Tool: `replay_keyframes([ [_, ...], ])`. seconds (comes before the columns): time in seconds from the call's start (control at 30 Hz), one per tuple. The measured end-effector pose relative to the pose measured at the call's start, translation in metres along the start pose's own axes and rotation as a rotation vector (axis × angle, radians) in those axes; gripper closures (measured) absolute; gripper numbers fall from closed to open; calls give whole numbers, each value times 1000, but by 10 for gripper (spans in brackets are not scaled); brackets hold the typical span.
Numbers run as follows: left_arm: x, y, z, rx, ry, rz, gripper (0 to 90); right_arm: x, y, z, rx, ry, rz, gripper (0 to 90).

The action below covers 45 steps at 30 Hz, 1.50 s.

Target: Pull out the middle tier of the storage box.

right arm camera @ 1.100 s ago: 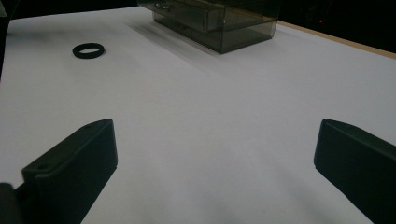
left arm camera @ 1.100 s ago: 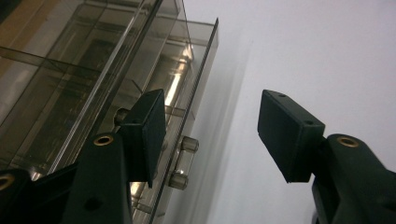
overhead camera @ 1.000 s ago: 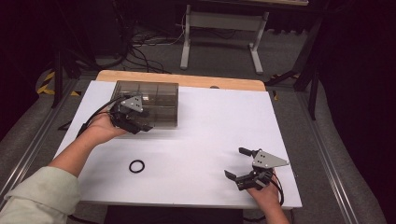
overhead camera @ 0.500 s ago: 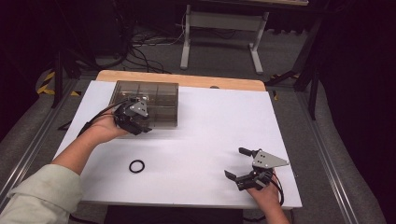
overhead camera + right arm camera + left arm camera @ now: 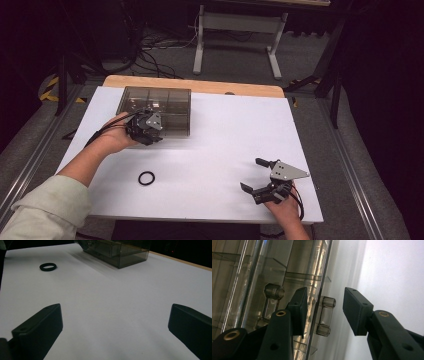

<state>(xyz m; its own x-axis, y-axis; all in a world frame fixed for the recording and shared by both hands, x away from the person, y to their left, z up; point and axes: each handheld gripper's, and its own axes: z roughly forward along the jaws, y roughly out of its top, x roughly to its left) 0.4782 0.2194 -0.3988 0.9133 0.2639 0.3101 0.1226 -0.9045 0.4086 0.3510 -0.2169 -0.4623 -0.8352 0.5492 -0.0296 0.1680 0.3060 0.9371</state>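
A smoky clear compartment box [image 5: 167,107] stands at the back left of the white table. My left gripper [image 5: 149,131] is at the box's front wall. In the left gripper view its jaws stand open [image 5: 324,312] on either side of a small clear handle [image 5: 323,316] on the box front, with neither jaw pressing on it. A black ring [image 5: 146,178] lies on the table nearer the person, apart from both grippers. My right gripper [image 5: 250,174] rests open near the front right edge, nothing between its jaws [image 5: 115,327]. From there the ring [image 5: 48,266] and box [image 5: 117,251] lie far ahead.
The white table sheet [image 5: 230,135] ends at a wooden strip [image 5: 200,86] along the back. Beyond it, a metal stand [image 5: 235,40] and cables are on the floor. A forearm in a pale sleeve [image 5: 45,210] reaches in from the bottom left.
The left gripper has shifted slightly right along the box's front. The right gripper and the ring have stayed where they were.
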Motion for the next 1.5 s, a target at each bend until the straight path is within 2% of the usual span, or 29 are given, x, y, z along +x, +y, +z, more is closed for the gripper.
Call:
replay_keyframes([
  [0.23, -3, 1, 3, 49, 41, 36, 672, 0, 0, 0, 0, 0, 0, 0],
  [0.4, -4, 3, 2, 62, 46, 49, 683, 0, 0, 0, 0, 0, 0, 0],
  [0.77, -9, 4, -3, 69, 24, 63, 692, 0, 0, 0, -1, 1, 1, 0],
  [1.5, -20, 5, -14, 85, -55, 82, 703, 0, 0, 0, 0, 1, 3, 0],
])
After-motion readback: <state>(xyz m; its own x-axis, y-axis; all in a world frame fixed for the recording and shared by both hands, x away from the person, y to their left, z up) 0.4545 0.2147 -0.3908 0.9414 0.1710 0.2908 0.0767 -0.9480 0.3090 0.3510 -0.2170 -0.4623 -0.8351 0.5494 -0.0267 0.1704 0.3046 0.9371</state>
